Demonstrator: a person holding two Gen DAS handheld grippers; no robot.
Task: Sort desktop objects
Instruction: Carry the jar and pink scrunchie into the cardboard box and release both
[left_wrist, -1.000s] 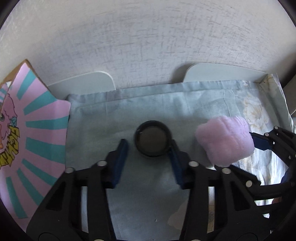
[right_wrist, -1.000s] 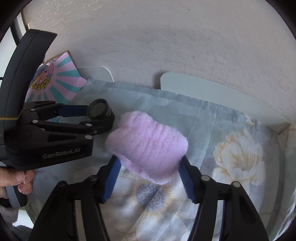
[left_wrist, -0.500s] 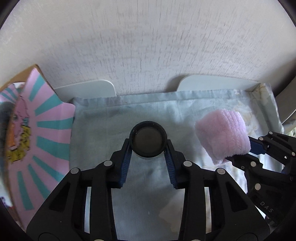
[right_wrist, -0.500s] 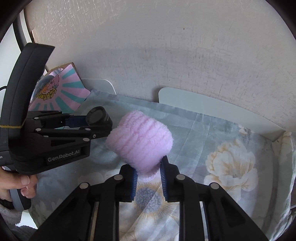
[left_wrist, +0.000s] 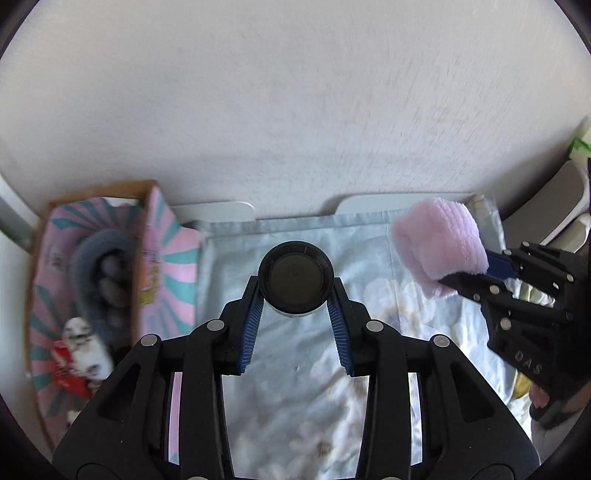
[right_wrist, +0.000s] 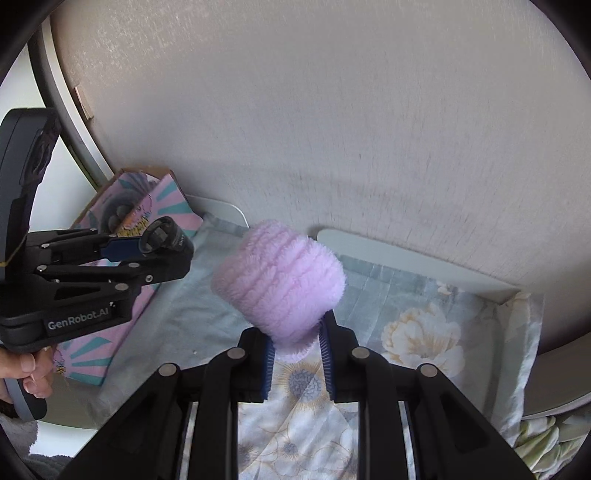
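A small black round-lidded jar (left_wrist: 295, 275) hangs above the floral cloth (left_wrist: 295, 387), and my left gripper (left_wrist: 295, 286) is shut on its sides with the blue pads pressing it. The right wrist view shows the same jar (right_wrist: 166, 239) from the side, at the left. A lilac fluffy roll (right_wrist: 280, 284) is pinched at its lower end by my right gripper (right_wrist: 297, 336), which is shut on it. From the left wrist view the roll (left_wrist: 439, 240) and the right gripper (left_wrist: 461, 277) sit at the right, level with the jar.
An open pink-and-teal printed cardboard box (left_wrist: 92, 280) stands at the left, holding a grey bundle and small red-and-white items. White board edges (left_wrist: 218, 210) lie against the wall behind the cloth. A hand (right_wrist: 29, 373) grips the left gripper's handle.
The right jaws closed in on the fluffy roll. Both grippers rose off the cloth with their objects, and the inside of the box came into view at the left.
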